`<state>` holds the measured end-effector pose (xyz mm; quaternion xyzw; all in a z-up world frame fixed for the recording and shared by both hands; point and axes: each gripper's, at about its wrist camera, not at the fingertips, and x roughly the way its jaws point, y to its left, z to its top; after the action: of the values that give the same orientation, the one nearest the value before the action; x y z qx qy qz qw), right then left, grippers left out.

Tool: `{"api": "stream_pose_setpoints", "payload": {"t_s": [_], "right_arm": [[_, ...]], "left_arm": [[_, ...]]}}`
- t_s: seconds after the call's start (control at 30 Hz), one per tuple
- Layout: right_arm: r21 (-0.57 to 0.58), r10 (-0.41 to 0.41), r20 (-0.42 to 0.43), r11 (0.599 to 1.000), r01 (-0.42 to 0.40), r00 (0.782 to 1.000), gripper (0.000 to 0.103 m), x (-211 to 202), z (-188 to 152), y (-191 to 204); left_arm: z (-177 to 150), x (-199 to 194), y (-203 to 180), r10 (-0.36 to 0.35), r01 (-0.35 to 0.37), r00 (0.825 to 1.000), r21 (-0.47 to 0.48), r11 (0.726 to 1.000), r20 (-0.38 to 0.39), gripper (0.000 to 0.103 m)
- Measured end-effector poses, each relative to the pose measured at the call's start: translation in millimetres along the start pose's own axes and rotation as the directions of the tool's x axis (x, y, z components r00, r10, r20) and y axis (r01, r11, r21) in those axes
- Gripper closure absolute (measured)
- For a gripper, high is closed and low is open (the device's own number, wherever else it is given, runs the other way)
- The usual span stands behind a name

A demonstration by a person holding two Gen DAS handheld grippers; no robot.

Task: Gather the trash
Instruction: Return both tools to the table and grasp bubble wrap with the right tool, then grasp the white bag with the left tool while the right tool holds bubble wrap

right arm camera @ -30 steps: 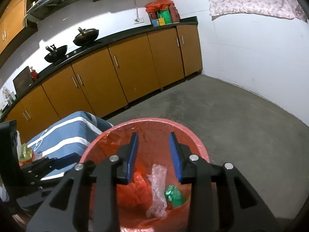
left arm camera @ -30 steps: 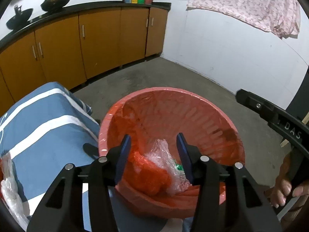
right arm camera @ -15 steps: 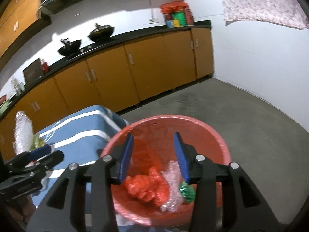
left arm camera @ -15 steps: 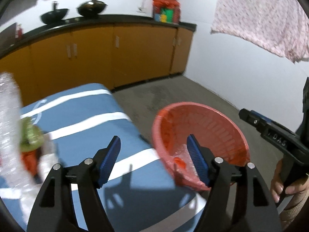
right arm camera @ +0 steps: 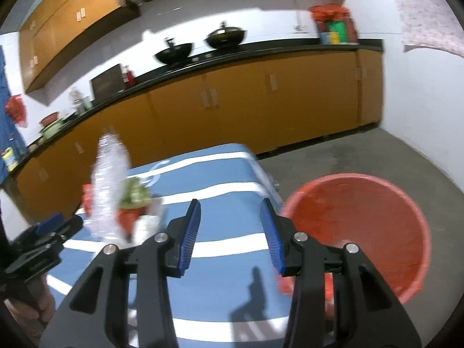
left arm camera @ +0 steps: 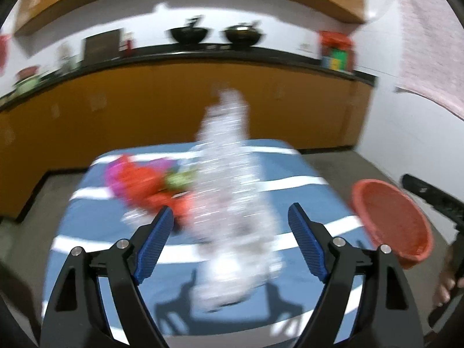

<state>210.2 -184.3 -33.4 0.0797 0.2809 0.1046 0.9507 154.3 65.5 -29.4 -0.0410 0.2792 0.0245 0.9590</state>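
Note:
A clear crumpled plastic bottle (left arm camera: 229,191) stands on the blue cloth with white stripes (left arm camera: 304,197), blurred by motion. My left gripper (left arm camera: 230,210) faces it with its jaws opening; the bottle is just ahead of and between the fingers, and neither pad touches it. Red, pink and green wrappers (left arm camera: 145,182) lie to its left. The red basket (left arm camera: 391,217) sits low at the right. In the right wrist view, my right gripper (right arm camera: 230,203) hovers open and empty over the cloth (right arm camera: 226,174), with the basket (right arm camera: 362,226) at its right and the bottle (right arm camera: 110,185) at far left.
Orange cabinets (right arm camera: 261,110) under a black counter with two woks (right arm camera: 226,37) run along the back. Grey concrete floor (right arm camera: 362,156) lies between table and white wall. A person's hand (left arm camera: 443,287) holds the right gripper at the edge of the left wrist view.
Both views swung left, away from the basket and over the table. The left jaws spread wider, and the bottle now stands right before them. The basket slid to the right.

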Motion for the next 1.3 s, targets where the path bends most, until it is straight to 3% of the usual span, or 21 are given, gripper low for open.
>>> {"api": "stream_pose_setpoints", "payload": {"t_s": [0.23,0.47,0.83,0.87,0.9,0.93,1.1,1.3], "right_arm": [[-0.082,0.133,-0.052,0.987,-0.137,0.99,0.06,27.4,-5.2,85.5],[-0.086,0.216,-0.103,0.971,-0.225,0.971,0.06,63.0,-7.1,142.3],[-0.114,0.192,-0.146,0.971,-0.209,0.97,0.061,103.2,-5.7,174.9],[-0.117,0.19,-0.15,0.971,-0.208,0.97,0.064,104.6,-6.2,175.7],[-0.121,0.191,-0.155,0.97,-0.21,0.969,0.081,105.4,-7.3,176.1],[-0.125,0.191,-0.164,0.969,-0.212,0.968,0.088,106.2,-8.6,176.8],[-0.138,0.227,-0.143,0.959,-0.246,0.963,0.093,91.1,-8.2,178.2],[-0.139,0.266,-0.051,0.953,-0.271,0.963,0.093,54.1,8.7,169.5]], "left_arm": [[-18.7,-12.5,85.0,0.185,-0.184,0.983,-0.125,0.975,-0.006,0.013],[-30.4,-19.9,130.4,0.279,-0.277,0.96,-0.164,0.947,-0.01,0.009],[-42.7,-17.2,150.2,0.271,-0.277,0.961,-0.187,0.943,-0.054,0.009],[-42.8,-16.2,149.1,0.268,-0.274,0.962,-0.184,0.944,-0.055,0.009],[-42.8,-15.3,147.6,0.263,-0.269,0.963,-0.181,0.946,-0.056,0.009],[-43.3,-14.8,147.0,0.258,-0.264,0.964,-0.179,0.948,-0.057,0.009],[-43.6,-12.3,137.6,0.227,-0.233,0.972,-0.176,0.956,-0.057,0.009],[-42.1,-7.8,115.7,0.169,-0.176,0.984,-0.167,0.97,-0.054,0.009]]}}
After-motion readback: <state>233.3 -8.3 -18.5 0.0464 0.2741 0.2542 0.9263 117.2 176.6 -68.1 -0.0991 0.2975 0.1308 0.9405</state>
